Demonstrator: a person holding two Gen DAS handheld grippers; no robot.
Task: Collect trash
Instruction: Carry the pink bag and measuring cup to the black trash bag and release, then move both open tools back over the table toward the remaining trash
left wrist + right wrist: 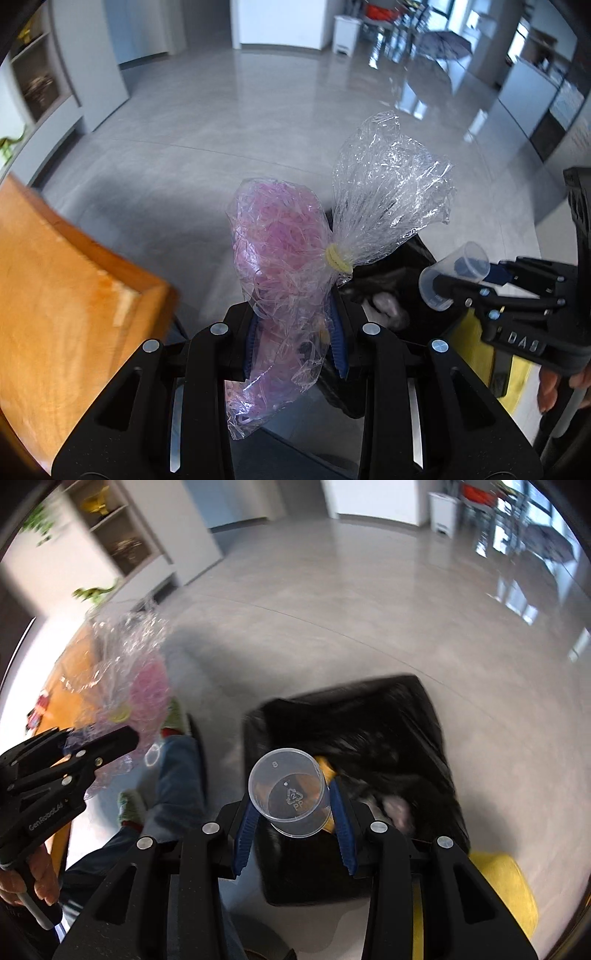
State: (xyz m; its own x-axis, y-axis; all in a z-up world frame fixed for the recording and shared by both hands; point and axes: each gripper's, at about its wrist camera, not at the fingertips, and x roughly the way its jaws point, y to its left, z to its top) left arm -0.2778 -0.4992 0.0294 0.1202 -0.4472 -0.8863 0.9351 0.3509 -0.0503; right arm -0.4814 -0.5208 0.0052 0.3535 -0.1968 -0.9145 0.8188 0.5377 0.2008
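In the left wrist view the left gripper [293, 332] is clenching a clear plastic bag [280, 266] stuffed with pink shredded paper, its blue pads [252, 343] pressing into the lower half of the bag. The bag's bottom is hanging down between the black finger frames, and a yellow band [337, 257] is cinching its neck, above which the empty top is fanning out. The bag is covering most of the black-lined bin [384, 280] behind it, so only a slice of the liner and a pale crumpled lump inside are showing. At the left a wooden table edge [74, 280] is blurring past, cut off by the frame.

In the right wrist view the right gripper [293, 808] is gripping a small clear plastic cup [290, 794] sideways, with its base turned toward the camera and its rim toward the bin. The blue pads [245, 823] are squeezing its walls at a partly closed width. The cup is hanging over the near edge of the bin [388, 716], whose black liner is smeared by blur; what is lying inside is hard to make out. Something orange is showing through and beside the cup, but I cannot tell what it is. A yellow object [506, 890] is peeking out at the lower right, half hidden by the gripper frame. At the left a hand [37, 878] is holding the other gripper's handle, above a jeans-clad leg [177, 775]. Beyond, the grey floor [369, 609] is stretching to blurred shelves and a white bin.
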